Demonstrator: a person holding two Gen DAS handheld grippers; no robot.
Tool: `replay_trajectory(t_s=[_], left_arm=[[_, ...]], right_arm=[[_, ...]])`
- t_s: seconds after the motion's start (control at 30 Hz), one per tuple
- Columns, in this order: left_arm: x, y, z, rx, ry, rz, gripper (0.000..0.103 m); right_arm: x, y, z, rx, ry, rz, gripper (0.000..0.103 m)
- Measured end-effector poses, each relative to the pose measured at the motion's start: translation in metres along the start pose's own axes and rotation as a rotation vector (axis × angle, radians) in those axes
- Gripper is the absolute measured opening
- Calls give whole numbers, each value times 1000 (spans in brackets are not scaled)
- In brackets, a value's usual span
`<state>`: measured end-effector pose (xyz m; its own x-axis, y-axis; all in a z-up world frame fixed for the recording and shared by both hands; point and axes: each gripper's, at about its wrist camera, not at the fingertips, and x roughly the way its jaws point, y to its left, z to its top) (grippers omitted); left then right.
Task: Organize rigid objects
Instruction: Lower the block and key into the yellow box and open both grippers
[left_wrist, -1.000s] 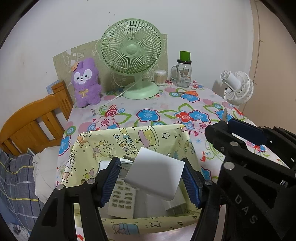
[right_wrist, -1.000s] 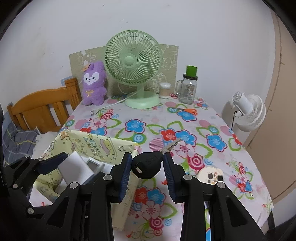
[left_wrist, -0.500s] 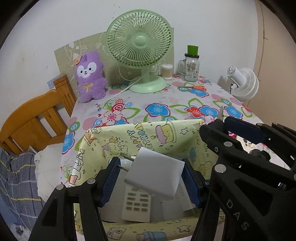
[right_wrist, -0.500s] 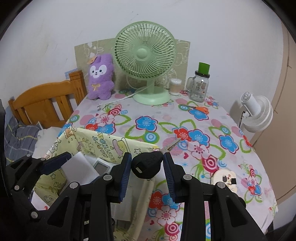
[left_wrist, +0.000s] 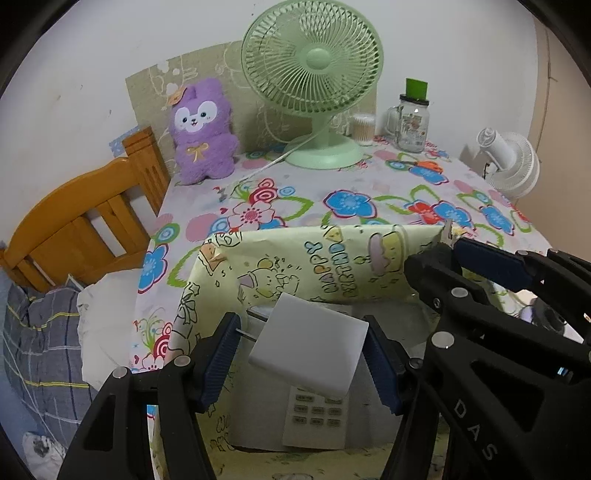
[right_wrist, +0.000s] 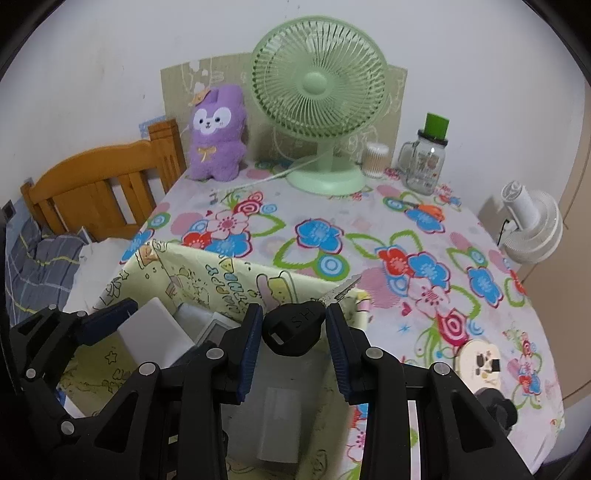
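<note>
My left gripper (left_wrist: 301, 358) is shut on a white plug adapter (left_wrist: 310, 350). Its metal prongs rest against the left pad, and it hangs just above the open yellow cartoon-print fabric box (left_wrist: 314, 266). A white remote (left_wrist: 314, 413) lies in the box below it. My right gripper (right_wrist: 293, 332) is shut on the black head of a key (right_wrist: 295, 326). The key's metal blade points forward over the box's far right corner (right_wrist: 354, 295). In the right wrist view the adapter (right_wrist: 155, 332) shows at the left over the box. A grey-white block (right_wrist: 280, 424) lies inside.
The flowered tablecloth (right_wrist: 369, 229) carries a green fan (right_wrist: 319, 92), a purple plush (right_wrist: 218, 133), a glass jar with a green lid (right_wrist: 424, 166), a swab tub (right_wrist: 375, 160), orange scissors (right_wrist: 424, 210) and a round cream object (right_wrist: 480, 363). A white fan (right_wrist: 532, 225) stands right, a wooden headboard (right_wrist: 92, 184) left.
Both grippers have moved forward and down over the box, which now looks larger and nearer. Both grips are unchanged.
</note>
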<state>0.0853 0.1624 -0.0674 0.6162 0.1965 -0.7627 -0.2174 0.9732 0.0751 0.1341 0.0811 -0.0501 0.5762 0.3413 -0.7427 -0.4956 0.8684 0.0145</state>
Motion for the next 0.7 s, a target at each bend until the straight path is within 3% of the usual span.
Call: replay_trajectory(t_s=[0.43, 0.7], left_arm=[[17, 1, 0, -6, 68, 10, 69], [16, -1, 0, -10, 80, -3, 87]], right_arm=[[20, -3, -3, 38, 70, 24, 38], [18, -5, -3, 40, 71, 22, 39]])
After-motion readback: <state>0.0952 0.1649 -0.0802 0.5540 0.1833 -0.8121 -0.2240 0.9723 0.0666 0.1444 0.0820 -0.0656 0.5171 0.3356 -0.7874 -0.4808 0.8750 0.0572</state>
